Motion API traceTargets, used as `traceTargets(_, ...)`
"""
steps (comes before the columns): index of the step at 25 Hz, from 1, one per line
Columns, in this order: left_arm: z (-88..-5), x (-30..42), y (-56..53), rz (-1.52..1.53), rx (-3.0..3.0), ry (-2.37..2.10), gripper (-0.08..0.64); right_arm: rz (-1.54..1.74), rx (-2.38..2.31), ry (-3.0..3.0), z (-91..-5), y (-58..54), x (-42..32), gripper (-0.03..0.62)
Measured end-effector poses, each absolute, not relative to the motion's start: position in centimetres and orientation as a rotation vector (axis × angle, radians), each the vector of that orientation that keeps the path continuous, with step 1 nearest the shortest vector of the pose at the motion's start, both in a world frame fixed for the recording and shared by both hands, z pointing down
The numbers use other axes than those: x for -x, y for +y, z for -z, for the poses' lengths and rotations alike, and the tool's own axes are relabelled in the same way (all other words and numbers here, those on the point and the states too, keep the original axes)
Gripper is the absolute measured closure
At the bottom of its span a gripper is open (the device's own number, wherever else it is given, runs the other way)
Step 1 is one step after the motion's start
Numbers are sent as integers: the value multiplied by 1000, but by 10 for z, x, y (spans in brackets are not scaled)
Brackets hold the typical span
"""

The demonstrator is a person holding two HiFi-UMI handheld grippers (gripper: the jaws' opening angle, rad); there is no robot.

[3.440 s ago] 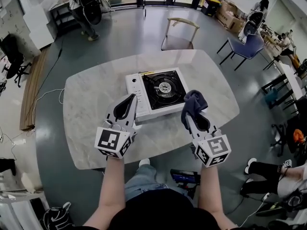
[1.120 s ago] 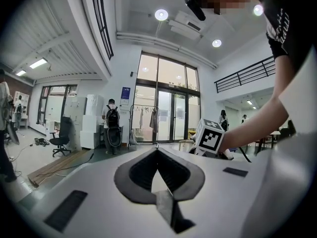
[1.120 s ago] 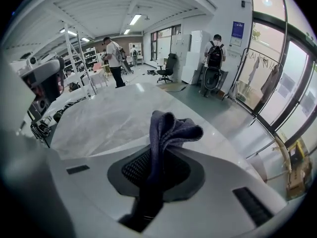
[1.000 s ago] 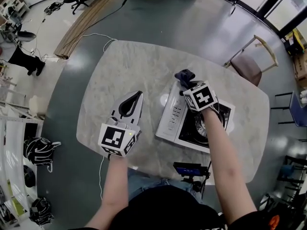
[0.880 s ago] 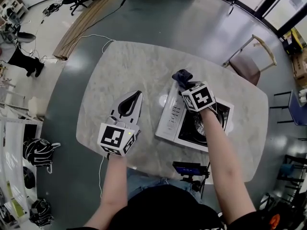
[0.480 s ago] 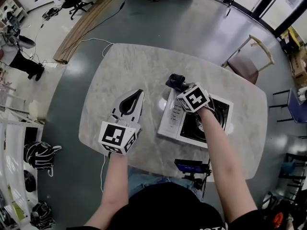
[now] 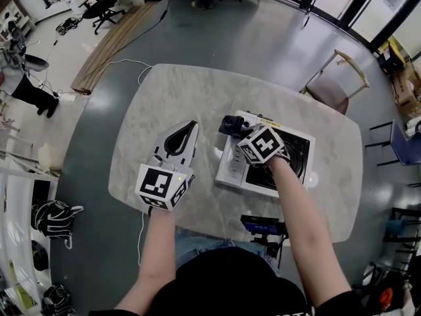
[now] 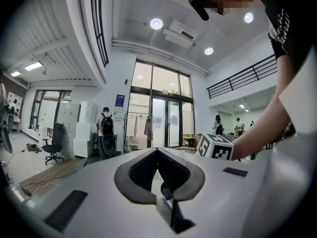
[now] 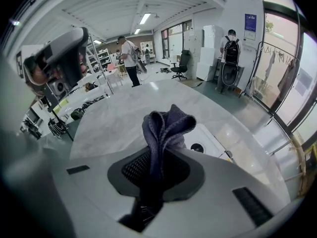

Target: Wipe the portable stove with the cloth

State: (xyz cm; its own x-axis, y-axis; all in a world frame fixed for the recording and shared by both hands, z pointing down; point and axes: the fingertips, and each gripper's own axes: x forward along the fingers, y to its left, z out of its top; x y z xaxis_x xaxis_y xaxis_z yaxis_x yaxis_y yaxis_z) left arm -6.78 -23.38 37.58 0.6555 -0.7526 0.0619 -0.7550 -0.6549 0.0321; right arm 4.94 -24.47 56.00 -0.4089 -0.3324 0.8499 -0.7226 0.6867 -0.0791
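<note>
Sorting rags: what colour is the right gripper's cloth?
It is a dark blue-grey cloth, clearest in the right gripper view.

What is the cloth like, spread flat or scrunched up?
Scrunched up. The cloth sticks up in bunched folds, pinched by the right gripper.

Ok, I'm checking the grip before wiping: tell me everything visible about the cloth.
The cloth is dark blue-grey textured fabric, bunched into soft folds. The right gripper is shut on its lower part, the bunch sticking out past the jaws. It sits over the white corner of the stove; contact there is unclear.
</note>
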Motion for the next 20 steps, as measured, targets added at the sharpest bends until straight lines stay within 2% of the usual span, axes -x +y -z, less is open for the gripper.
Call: traceTargets(20, -357, 56, -222, -5, -2903, -1154, 549, -449, -580, -2015, -563, -152, 8, 526)
